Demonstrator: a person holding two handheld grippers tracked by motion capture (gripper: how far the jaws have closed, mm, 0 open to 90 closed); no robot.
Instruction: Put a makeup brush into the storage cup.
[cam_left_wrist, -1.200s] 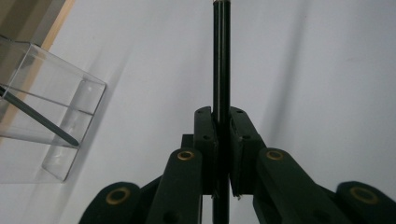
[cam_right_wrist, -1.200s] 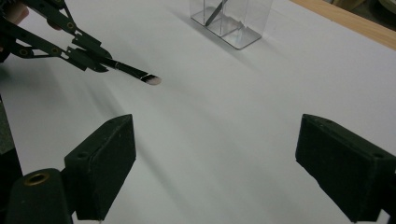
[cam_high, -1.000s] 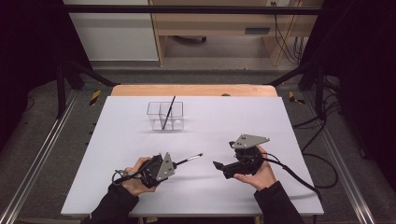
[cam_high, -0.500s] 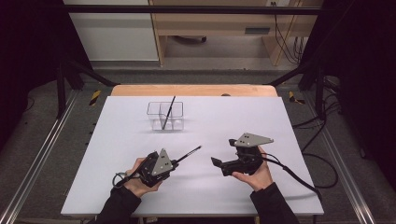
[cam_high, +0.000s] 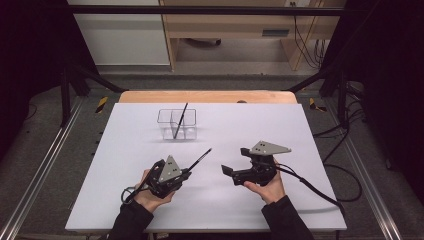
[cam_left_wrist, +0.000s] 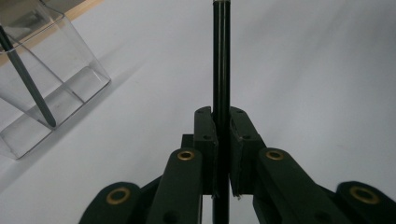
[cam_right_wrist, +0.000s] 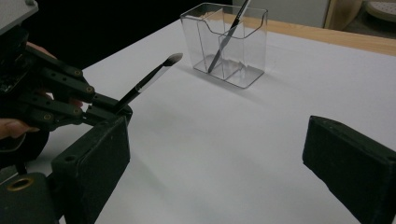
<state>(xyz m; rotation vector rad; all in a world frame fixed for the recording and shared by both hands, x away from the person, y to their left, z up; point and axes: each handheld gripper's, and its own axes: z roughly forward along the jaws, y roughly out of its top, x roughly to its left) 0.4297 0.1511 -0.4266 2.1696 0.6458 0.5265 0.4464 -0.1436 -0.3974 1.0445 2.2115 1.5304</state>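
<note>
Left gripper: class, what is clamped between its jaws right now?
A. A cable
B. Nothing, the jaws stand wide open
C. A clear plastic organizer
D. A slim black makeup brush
D: the left gripper is shut on the black brush, whose bristle tip points toward the clear organizer.

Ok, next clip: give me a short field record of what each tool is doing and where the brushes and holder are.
left tool: shut on a makeup brush, bristle tip raised and pointing toward the organizer
right tool: jaws wide apart, nothing between them, held just above the table
clear organizer: upright at the far middle of the white table, divided into compartments
second brush: leaning inside the organizer, handle above the rim
work state: one brush stowed, one in hand, not yet at the organizer
</note>
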